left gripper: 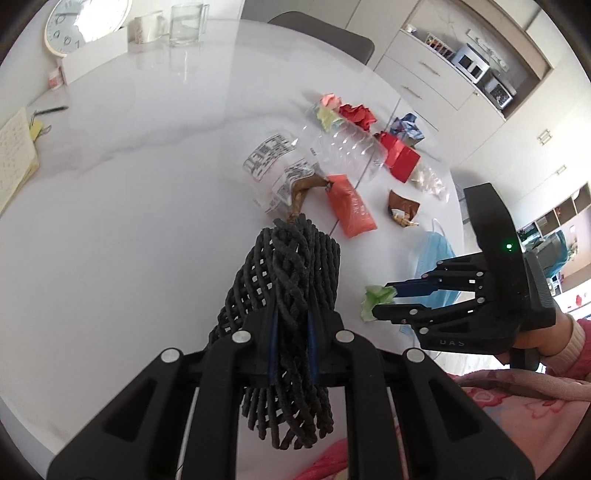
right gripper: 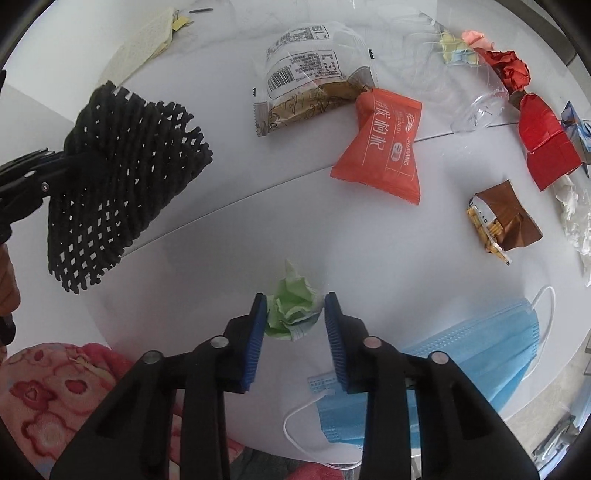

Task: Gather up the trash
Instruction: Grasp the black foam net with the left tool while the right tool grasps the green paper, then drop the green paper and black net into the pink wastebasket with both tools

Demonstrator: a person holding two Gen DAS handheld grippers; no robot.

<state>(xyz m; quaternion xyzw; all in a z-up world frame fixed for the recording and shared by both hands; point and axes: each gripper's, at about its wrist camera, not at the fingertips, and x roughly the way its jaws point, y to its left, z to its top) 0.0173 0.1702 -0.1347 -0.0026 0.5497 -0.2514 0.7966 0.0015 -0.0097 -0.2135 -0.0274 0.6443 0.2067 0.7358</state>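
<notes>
My left gripper is shut on a black foam net sleeve, held up above the white table; the same black net hangs at the left of the right wrist view. My right gripper points down at the table's near edge, its blue pads closed on a crumpled green paper ball. The left wrist view shows that green paper ball pinched at the right gripper's tips. A blue face mask lies just right of it.
Farther back on the table lie an orange wrapper, a clear printed wrapper, a brown wrapper, red folded paper, a clear plastic bottle and crumpled coloured papers. A notebook, clock and glass mugs stand at the far side.
</notes>
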